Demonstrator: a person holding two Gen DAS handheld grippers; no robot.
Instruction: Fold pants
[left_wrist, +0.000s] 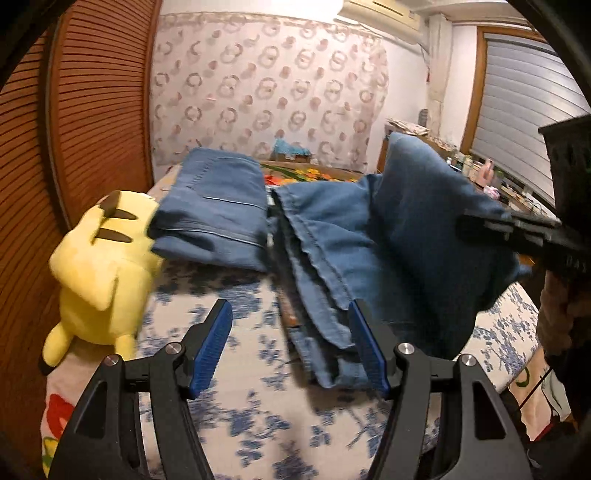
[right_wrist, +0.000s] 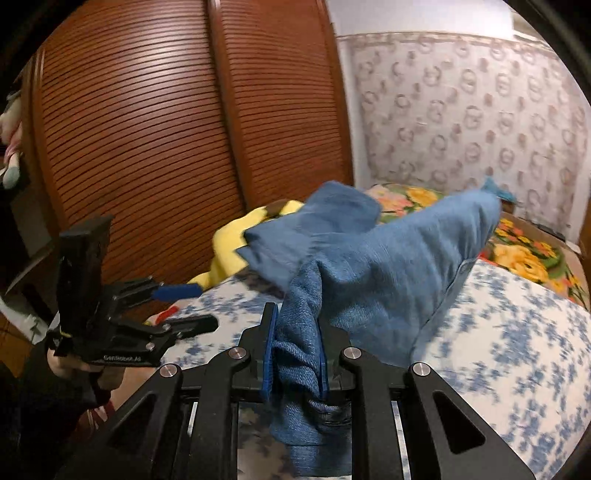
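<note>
The step in hand looks like the lift at the start of a fold: the right tongs (right_wrist: 297, 354) are clamping a bunched wad of the blue pants (left_wrist: 369, 236) and carrying it up off the bed (left_wrist: 255, 406), so the denim is hanging in a peak above the flowered sheet while the rest is trailing down towards the middle of the bed. The left tongs (left_wrist: 291, 347) are standing released, with nothing between the blue pads (left_wrist: 210, 350); they are hovering over the near edge of the bed, just beside the trailing hem of the pants.

In my judgement, the next move is calling for the left tongs to take a second hold on the loose hem or waistband, so the cloth can be drawn flat before it is being laid over itself; one grip alone is leaving the fabric twisted.

Counting: one pair of pants being handled, one already folded blue garment (left_wrist: 218, 210) lying towards the far left part of the bed, one yellow plush toy (left_wrist: 99, 266) at the bed's left edge against the wooden slatted doors (right_wrist: 147, 122), and two tongs.
</note>
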